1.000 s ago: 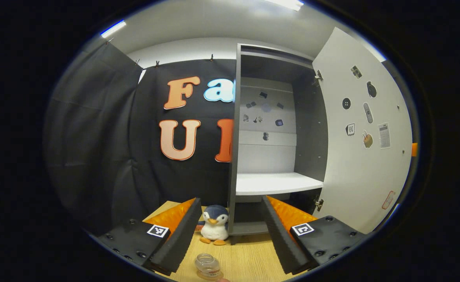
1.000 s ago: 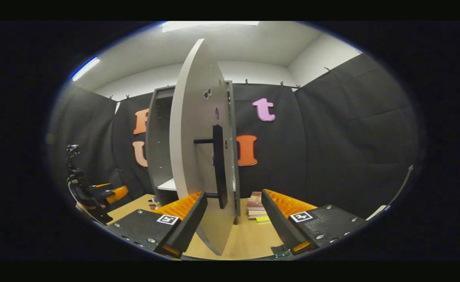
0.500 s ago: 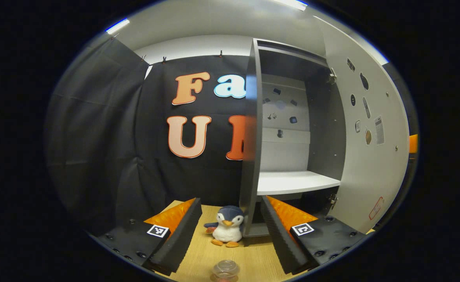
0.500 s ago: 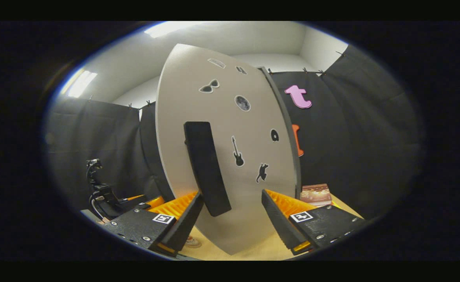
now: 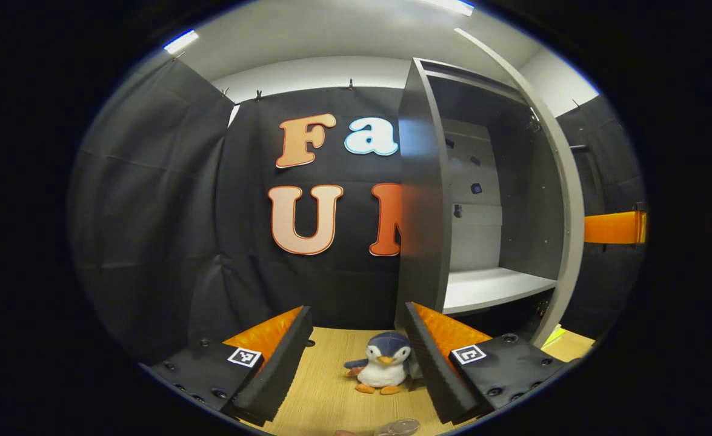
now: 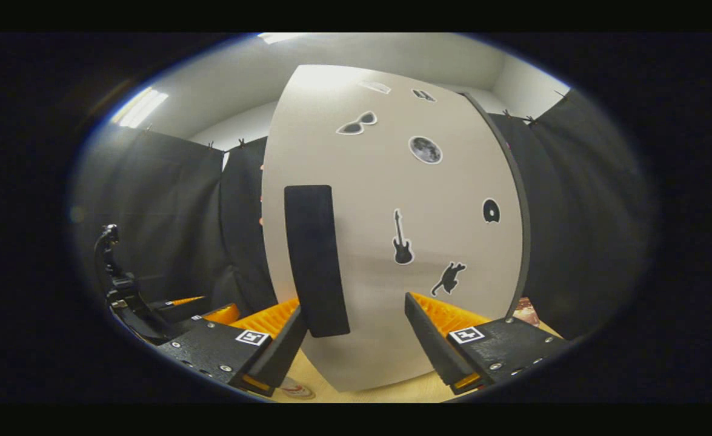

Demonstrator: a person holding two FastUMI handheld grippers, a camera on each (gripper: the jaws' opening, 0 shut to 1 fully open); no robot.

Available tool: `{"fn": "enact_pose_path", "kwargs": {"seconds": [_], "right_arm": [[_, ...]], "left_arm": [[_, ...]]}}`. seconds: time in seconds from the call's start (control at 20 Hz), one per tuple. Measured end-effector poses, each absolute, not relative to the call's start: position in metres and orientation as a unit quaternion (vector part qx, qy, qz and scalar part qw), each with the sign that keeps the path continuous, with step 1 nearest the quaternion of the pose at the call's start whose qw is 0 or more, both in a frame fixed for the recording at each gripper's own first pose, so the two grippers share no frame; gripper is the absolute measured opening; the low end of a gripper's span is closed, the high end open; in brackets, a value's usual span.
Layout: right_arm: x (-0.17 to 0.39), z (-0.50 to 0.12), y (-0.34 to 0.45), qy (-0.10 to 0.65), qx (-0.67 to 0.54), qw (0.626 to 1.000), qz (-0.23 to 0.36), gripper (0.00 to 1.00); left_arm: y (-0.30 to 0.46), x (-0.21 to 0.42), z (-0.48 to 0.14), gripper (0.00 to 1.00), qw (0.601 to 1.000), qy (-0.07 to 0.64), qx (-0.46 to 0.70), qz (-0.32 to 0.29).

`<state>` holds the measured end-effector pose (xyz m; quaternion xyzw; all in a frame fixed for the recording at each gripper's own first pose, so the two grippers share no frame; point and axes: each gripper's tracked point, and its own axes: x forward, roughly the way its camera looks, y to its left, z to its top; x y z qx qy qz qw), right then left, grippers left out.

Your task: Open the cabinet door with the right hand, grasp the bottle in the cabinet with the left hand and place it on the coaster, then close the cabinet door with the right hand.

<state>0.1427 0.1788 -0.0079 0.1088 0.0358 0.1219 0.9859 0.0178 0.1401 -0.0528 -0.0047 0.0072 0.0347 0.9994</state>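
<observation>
A clear bottle (image 5: 399, 427) peeks in at the bottom edge of the left gripper view, on the wooden table (image 5: 331, 387); only its top shows. My left gripper (image 5: 357, 309) is open and empty, above and behind the bottle. The grey cabinet (image 5: 422, 200) stands ahead on the right with a bare white shelf (image 5: 489, 286), its door (image 5: 568, 230) edge-on. In the right gripper view the door (image 6: 392, 242) faces me with stickers. Its black handle (image 6: 316, 260) ends just inside my open right gripper (image 6: 356, 309), near the left finger, and is not clamped.
A plush penguin (image 5: 383, 369) sits on the table at the cabinet's foot. Books (image 6: 525, 312) lie to the right of the cabinet. A small round pale thing (image 6: 298, 389) lies on the table under the door's lower edge. The other gripper (image 6: 149, 309) is at the left.
The door has swung further toward the cabinet, with my right gripper following its handle. The left gripper view has shifted left and away, so the bottle has slid to the bottom edge.
</observation>
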Motion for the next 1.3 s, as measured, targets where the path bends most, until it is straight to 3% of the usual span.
{"fn": "enact_pose_path", "kwargs": {"seconds": [0.05, 0.55, 0.75, 1.0, 1.3], "right_arm": [[0.143, -0.009, 0.18, 0.038, 0.109, 0.986, 0.12, 0.93], [0.163, -0.013, 0.197, 0.05, 0.153, 0.982, 0.1, 0.92], [0.171, -0.017, 0.198, 0.048, 0.117, 0.989, 0.072, 0.91], [0.172, -0.022, 0.2, 0.045, 0.079, 0.995, 0.042, 0.93], [0.172, -0.023, 0.199, 0.05, 0.098, 0.993, 0.049, 0.94]], "left_arm": [[0.143, 0.021, -0.053, 0.97, 0.999, 0.006, -0.005, 0.033], [0.149, 0.043, -0.061, 0.97, 1.0, 0.016, -0.018, -0.001], [0.15, 0.048, -0.064, 0.98, 0.999, 0.02, -0.024, -0.013], [0.156, 0.047, -0.069, 0.97, 0.999, 0.026, -0.036, -0.007], [0.159, 0.038, -0.07, 0.98, 0.999, 0.032, -0.029, 0.013]]}}
